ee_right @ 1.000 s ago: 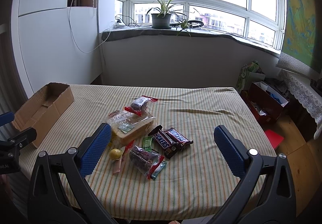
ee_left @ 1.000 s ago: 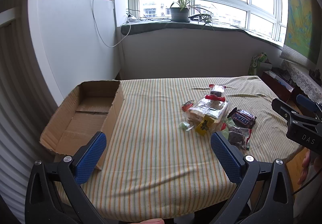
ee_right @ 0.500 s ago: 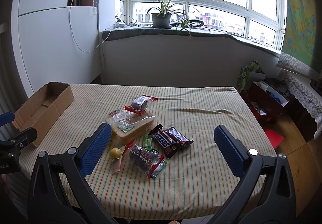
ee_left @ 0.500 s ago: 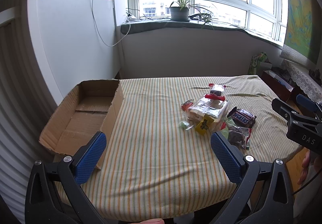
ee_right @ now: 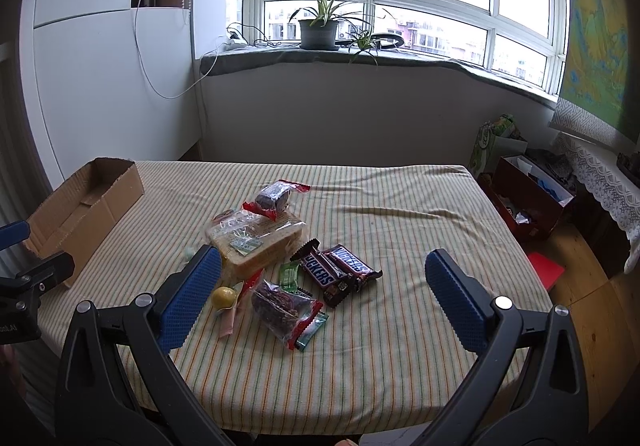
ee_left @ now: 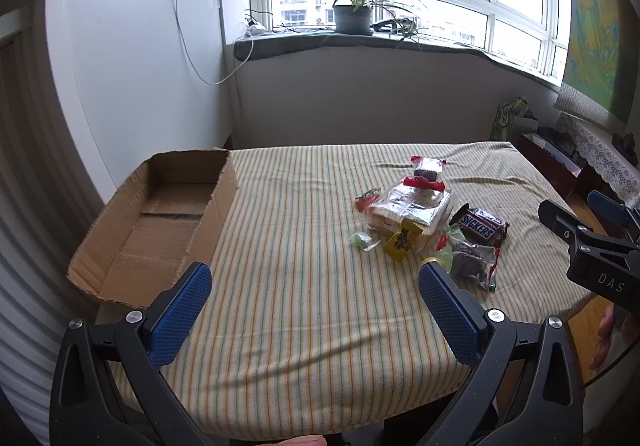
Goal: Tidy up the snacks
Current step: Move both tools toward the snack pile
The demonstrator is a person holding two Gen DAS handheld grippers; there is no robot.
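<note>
Two hand-held grippers, left [ee_left: 314,282] and right [ee_right: 322,270], both spread wide (empty), snack pile [ee_right: 280,258] mid-bench, cardboard box [ee_left: 160,221] at left bench [ee_left: 300,318] edge

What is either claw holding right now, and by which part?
Nothing. The left claw and the right claw are both open and empty, above the striped tablecloth; the pile of wrapped snacks lies untouched.

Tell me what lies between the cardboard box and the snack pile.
Only bare striped tablecloth separates the cardboard box from the snack pile; the left wrist view shows this best.
</note>
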